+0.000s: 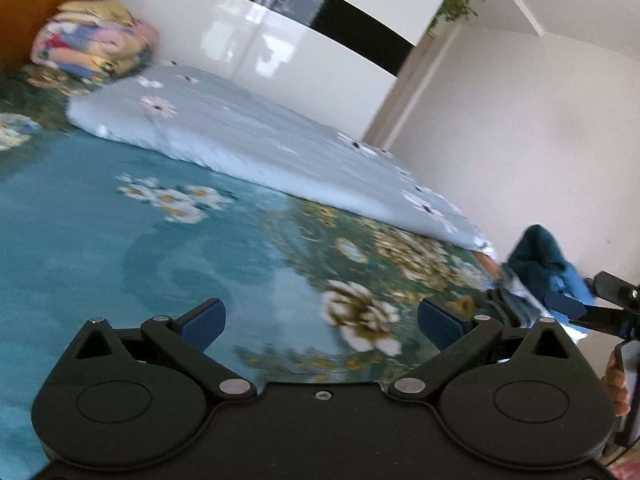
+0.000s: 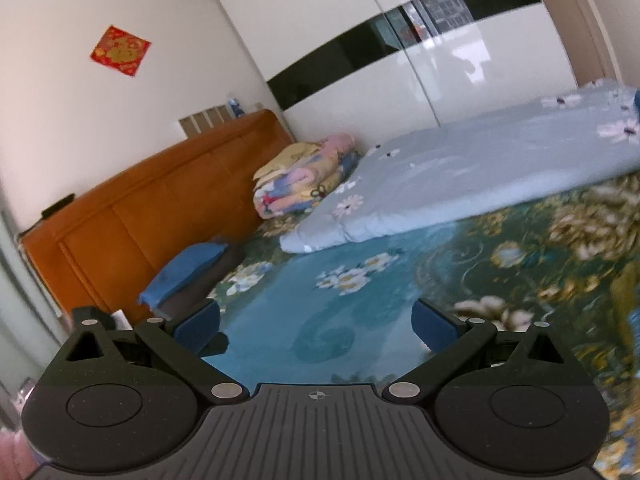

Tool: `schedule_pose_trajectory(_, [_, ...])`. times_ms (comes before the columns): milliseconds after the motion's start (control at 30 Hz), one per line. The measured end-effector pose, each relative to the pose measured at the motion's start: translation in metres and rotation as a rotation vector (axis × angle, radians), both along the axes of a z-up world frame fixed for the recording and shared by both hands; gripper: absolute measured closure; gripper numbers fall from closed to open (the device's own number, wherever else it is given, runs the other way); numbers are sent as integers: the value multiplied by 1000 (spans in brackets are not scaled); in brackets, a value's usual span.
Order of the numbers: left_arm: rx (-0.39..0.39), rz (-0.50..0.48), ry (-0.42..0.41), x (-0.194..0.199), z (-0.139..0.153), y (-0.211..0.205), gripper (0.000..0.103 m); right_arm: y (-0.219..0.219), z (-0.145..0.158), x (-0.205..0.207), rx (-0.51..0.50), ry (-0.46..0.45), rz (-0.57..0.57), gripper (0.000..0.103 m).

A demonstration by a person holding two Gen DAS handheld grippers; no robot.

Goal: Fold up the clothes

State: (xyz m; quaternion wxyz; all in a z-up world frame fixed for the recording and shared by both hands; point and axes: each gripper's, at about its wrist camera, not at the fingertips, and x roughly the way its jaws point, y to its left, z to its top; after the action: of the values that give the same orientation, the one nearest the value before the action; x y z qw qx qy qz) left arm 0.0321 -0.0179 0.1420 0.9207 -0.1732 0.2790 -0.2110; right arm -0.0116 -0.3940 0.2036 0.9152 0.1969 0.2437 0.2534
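A heap of dark teal and blue clothes lies at the bed's right edge in the left wrist view. My left gripper hovers open over the teal floral bedspread, with nothing between its blue pads. My right gripper shows at the far right of that view, close beside the heap, held by a hand. In the right wrist view my right gripper is open and empty above the bedspread. The heap does not show clearly there.
A folded light blue quilt with daisy prints lies across the far side of the bed. A colourful blanket stack sits by the orange headboard. A blue cloth rests on something dark near the headboard. White wardrobe stands behind.
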Motion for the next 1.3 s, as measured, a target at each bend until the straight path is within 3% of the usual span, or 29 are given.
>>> schedule_pose_trajectory(133, [10, 50, -2, -7, -10, 20, 2, 32, -15, 10, -27, 29, -21, 0])
schedule_pose_trajectory(367, [-37, 95, 25, -14, -30, 48, 2, 84, -49, 24, -36, 91, -31, 0])
schedule_pose_trajectory(667, [-1, 129, 38, -22, -56, 65, 2, 138, -89, 35, -79, 154, -74, 0])
schedule_pose_trajectory(967, [54, 121, 21, -26, -95, 70, 2, 169, -123, 20, -104, 193, -136, 0])
schedule_pose_trajectory(1300, [72, 114, -34, -26, -118, 79, 2, 204, -133, 12, -232, 120, -197, 0])
